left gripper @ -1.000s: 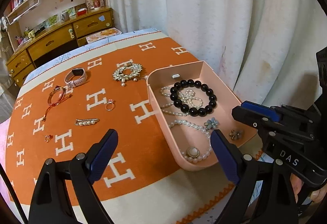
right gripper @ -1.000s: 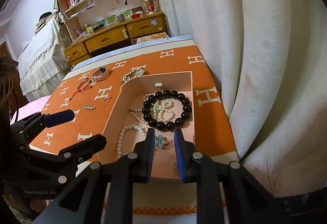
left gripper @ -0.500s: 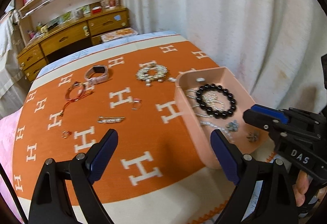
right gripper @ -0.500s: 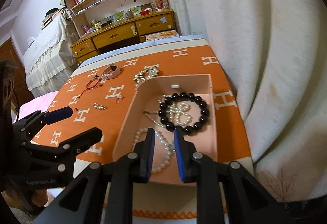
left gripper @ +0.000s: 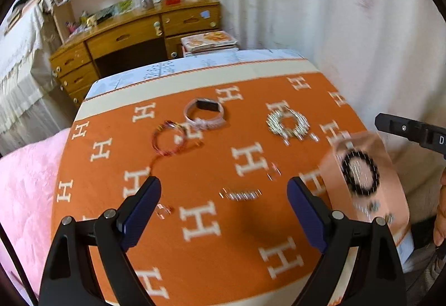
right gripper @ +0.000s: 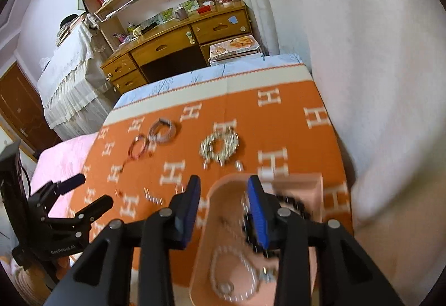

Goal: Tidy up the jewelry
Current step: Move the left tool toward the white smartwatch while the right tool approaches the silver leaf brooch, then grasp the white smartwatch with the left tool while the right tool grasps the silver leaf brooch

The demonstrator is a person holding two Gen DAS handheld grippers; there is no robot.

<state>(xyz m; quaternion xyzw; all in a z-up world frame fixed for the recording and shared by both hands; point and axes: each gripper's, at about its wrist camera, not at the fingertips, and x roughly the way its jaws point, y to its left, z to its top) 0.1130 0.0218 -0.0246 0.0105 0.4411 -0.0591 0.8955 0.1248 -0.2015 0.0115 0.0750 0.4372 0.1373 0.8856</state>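
A pink tray (left gripper: 390, 188) (right gripper: 312, 188) at the cloth's near right holds a black bead bracelet (left gripper: 359, 173), pearl strands (right gripper: 231, 275) and small pieces. On the orange cloth lie a pearl bar pin (left gripper: 241, 194), a small ring (left gripper: 274, 170), a tiny ring (left gripper: 163, 211), a red cord bracelet (left gripper: 168, 138), a pink watch (left gripper: 206, 112) and a silver beaded bracelet (left gripper: 288, 123) (right gripper: 220, 149). My left gripper (left gripper: 224, 211) is open and empty above the cloth, near the bar pin. My right gripper (right gripper: 224, 211) is open over the tray's left edge.
A white curtain (right gripper: 376, 82) hangs close along the table's right side. A wooden desk with drawers and shelves (left gripper: 133, 32) stands beyond the far edge, with a stack of books (left gripper: 209, 42) beside it. A pink bedspread (left gripper: 25, 188) lies to the left.
My left gripper has swung left from the tray toward the loose jewelry on the cloth. My right gripper has opened and drawn back over the tray's left rim.
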